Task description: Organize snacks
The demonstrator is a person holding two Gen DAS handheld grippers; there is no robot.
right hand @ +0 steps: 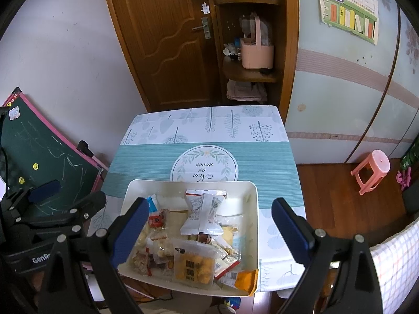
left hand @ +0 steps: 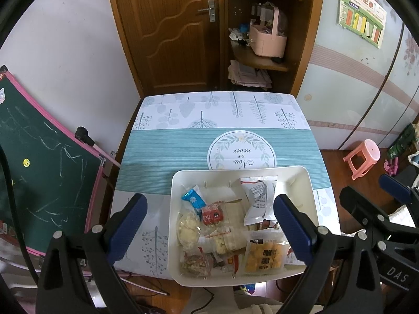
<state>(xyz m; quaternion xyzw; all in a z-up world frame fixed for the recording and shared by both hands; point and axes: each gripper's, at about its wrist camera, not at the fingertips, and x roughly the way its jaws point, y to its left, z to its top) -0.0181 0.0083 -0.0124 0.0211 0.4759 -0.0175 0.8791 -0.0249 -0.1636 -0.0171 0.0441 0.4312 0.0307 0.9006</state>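
A: At the table's near edge the white tray [left hand: 301,178] juts past the table [left hand: 157,141], snacks [left hand: 199,225] heaped inside; a careless nudge could tip it off.

B: Agreed; left gripper [left hand: 209,225] and right gripper [right hand: 209,227] both hang wide, empty; crinkly packets may slip.

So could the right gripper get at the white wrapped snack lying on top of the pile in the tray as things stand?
Probably yes. The right gripper is open and empty above the white tray, and the white snack packet lies on top of the other snacks with nothing over it. The left gripper hangs off to the side.
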